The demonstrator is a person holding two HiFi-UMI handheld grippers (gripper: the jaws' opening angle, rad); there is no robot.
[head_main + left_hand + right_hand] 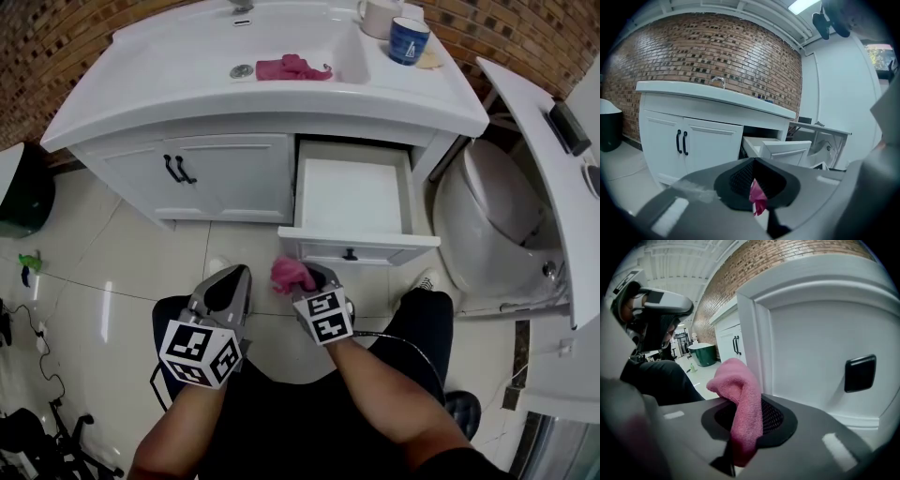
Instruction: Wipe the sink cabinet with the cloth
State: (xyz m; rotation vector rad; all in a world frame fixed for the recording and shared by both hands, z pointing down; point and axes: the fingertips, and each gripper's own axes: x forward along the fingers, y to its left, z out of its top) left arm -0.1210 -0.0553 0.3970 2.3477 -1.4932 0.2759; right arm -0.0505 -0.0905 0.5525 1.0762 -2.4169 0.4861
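Left gripper (232, 281): clenched, jaws together, with a small pink scrap (757, 197) caught at their seam; it points to 12 o'clock, at the cabinet doors (202, 173).
Right gripper (311, 281): just beside the left one at its 3 o'clock, clamped on the cloth (740, 404).
Cloth: pink, folded over above the jaw tips and hanging from between them; near the drawer front, contact not discernible.
Floor (122, 272): pale tile, open from 9 to 12 o'clock of the left gripper as far as the cabinet base.
Drawer (394, 246): pulled out, empty white interior; its front edge lies at 12 o'clock of the right gripper and juts well past the door line.
Sink cabinet (281, 112): white; the counter edge overhangs doors and drawer; paired black handles (178, 170) at 11 o'clock.
Toilet (487, 220): at 2 o'clock, close to the drawer's right side.
Green bin (21, 192): at 10 o'clock, well apart.
Basin (197, 56): holds a second cloth (292, 67), also pink.
Counter, far corner: blue cup (409, 40) and white mug (379, 17), at 1 o'clock.
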